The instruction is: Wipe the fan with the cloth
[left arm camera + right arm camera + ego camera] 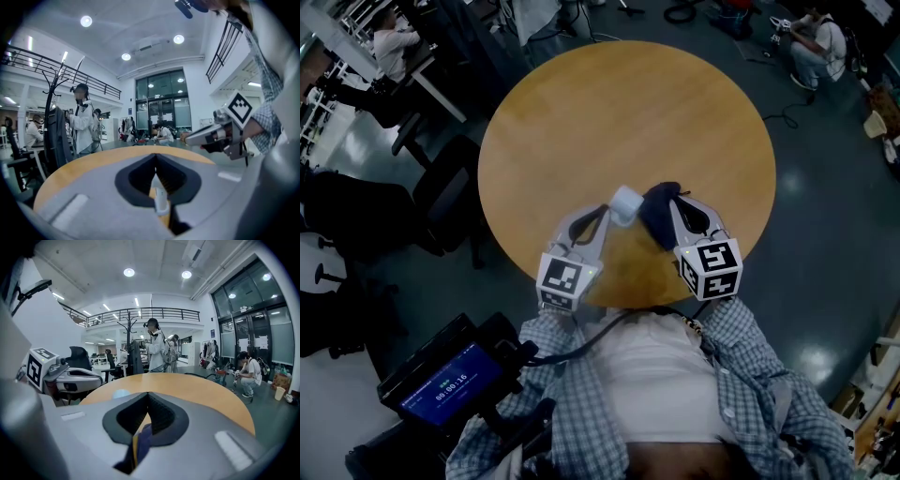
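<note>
One round wooden counter (619, 103) runs beneath and ahead of both tongs. Nothing else lies on it, so no obstacle stands near the work.

Two bystanders are on the floor well beyond the tongs: a seated person (394, 42) far ahead-left and a crouching person (814, 42) far ahead-right.

Dark office chairs (441, 202) stand out to the left of the left tongs, well apart from them.

One handheld unit with a lit blue screen (450, 380) sits behind the left tongs, at the wearer's waist.

Left tongs (607, 214) are closed on the fan (626, 203), a small white piece. A slim white part of it is pinched between the jaws, likely to hold it steady for wiping.

Right tongs (677, 208) are closed on the cloth (658, 214), which is dark blue with a yellow edge and bunched at the tips. It lies just beside the fan, possibly touching, and appears to have been brought there for the wipe.
</note>
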### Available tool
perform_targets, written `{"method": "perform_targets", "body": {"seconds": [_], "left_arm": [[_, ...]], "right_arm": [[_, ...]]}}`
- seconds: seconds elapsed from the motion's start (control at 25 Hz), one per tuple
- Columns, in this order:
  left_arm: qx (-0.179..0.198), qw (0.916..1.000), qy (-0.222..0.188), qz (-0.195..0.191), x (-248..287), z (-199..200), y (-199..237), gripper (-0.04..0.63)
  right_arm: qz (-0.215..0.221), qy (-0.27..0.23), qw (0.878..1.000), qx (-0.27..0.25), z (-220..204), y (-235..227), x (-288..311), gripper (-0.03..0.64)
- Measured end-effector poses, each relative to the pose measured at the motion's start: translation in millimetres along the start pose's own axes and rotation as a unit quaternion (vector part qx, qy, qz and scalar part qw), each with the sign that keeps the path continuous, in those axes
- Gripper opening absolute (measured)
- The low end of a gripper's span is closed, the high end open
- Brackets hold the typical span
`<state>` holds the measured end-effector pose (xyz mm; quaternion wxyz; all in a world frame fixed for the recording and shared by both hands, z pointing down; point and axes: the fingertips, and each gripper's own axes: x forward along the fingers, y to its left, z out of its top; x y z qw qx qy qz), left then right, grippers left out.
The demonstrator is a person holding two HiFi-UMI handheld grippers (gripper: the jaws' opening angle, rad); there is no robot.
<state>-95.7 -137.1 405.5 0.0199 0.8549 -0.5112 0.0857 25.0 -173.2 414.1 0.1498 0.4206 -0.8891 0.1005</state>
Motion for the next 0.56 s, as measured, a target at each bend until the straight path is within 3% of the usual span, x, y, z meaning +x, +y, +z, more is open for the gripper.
{"method": "perform_targets", "body": {"seconds": [0.56], "left_arm": [[-0.001, 1.0000, 0.009, 0.000, -1.9, -5.4, -1.6, 0.002]], "right_arm": [[0.009, 0.012, 1.000, -0.005, -5.3, 7.4, -1.5, 0.003]]}}
